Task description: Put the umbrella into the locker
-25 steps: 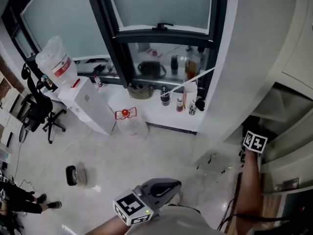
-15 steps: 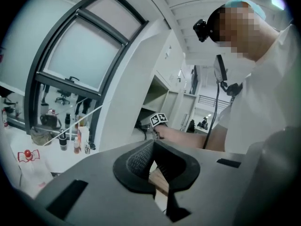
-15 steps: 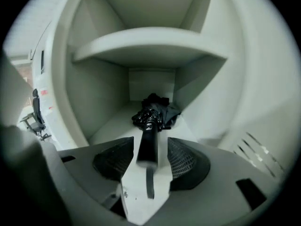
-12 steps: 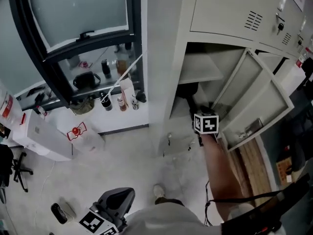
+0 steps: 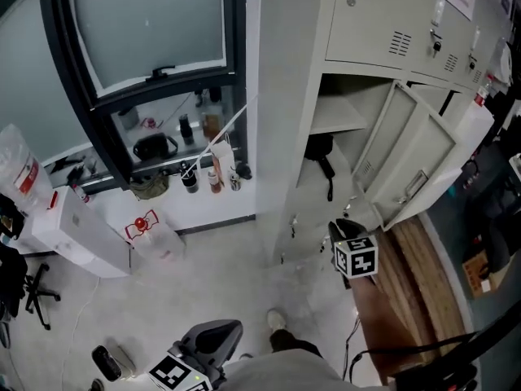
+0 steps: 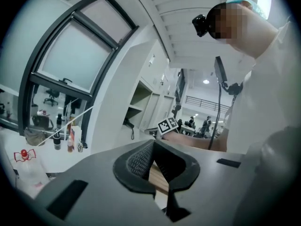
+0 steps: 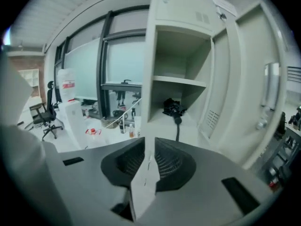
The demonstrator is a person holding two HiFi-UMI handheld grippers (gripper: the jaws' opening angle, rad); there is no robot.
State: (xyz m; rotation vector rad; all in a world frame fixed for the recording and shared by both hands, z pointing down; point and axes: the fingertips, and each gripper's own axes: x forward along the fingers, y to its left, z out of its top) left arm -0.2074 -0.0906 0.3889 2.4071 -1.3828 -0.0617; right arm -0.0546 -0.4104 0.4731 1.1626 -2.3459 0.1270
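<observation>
The black folded umbrella (image 5: 320, 148) lies in the lower compartment of the open grey locker (image 5: 286, 96), under the shelf, its strap hanging over the front edge. The right gripper view shows the umbrella (image 7: 172, 107) well ahead of the jaws. My right gripper (image 5: 341, 229) hangs in front of the locker, below the opening and apart from the umbrella; its jaws (image 7: 150, 143) are closing with nothing between them. My left gripper (image 5: 227, 329) is low by my body, far from the locker, its jaws (image 6: 154, 142) touching at the tips and holding nothing.
The locker door (image 5: 415, 165) swings open to the right. A wooden board (image 5: 411, 255) lies on the floor below the door. Left of the locker a window ledge (image 5: 195, 198) carries bottles and a bag, with white boxes (image 5: 81, 230) and an office chair (image 5: 20, 283) farther left.
My right gripper has drawn back out of the locker toward me and the umbrella stays inside. The head view has swung toward the locker; the left gripper shifted along the bottom edge.
</observation>
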